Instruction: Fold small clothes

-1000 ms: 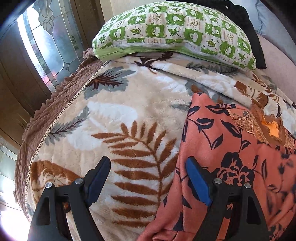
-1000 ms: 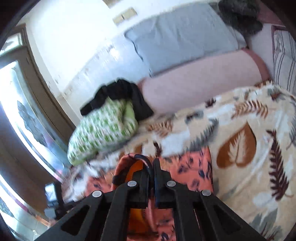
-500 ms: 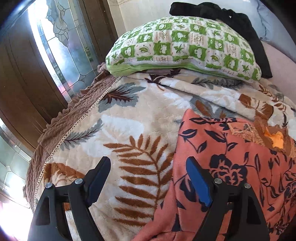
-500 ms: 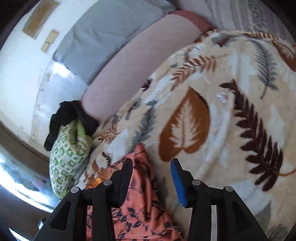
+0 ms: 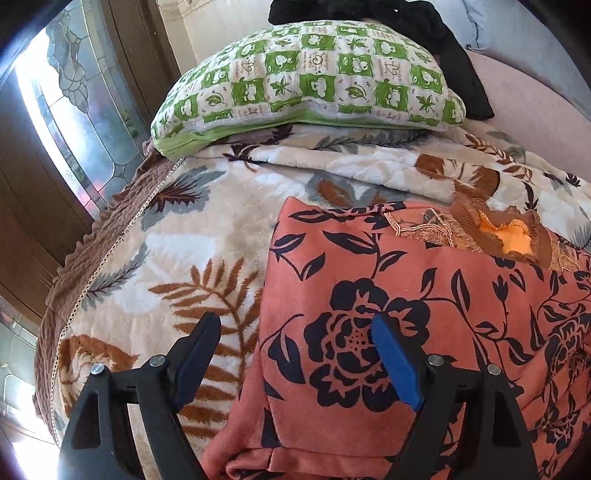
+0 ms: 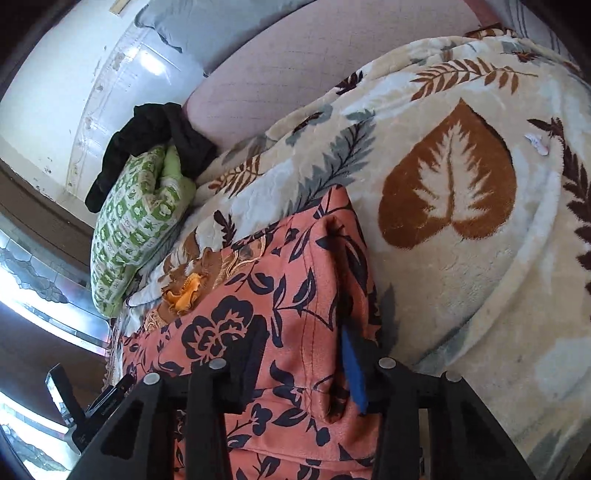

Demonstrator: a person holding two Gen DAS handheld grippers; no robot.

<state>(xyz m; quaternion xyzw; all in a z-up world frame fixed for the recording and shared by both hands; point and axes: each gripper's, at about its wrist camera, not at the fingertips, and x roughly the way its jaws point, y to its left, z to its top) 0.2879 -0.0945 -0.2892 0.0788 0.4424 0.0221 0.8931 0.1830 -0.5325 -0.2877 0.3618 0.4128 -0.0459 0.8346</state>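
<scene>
Soft coral garment beside the green pillow should drape limply; I'd pinch its seamed edge. Right gripper, jaws just closing, straddles a fold unclamped; left gripper gapes empty.

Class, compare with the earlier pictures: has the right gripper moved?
Yes. The right gripper has come down toward the leaf-print blanket, its jaws lately closing astride the orange floral garment.

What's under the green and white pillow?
The green and white pillow rests on the leaf-patterned blanket, near its folded edge. Some black clothing is behind it, partly tucked under its far side. Whatever else lies beneath is covered.
</scene>
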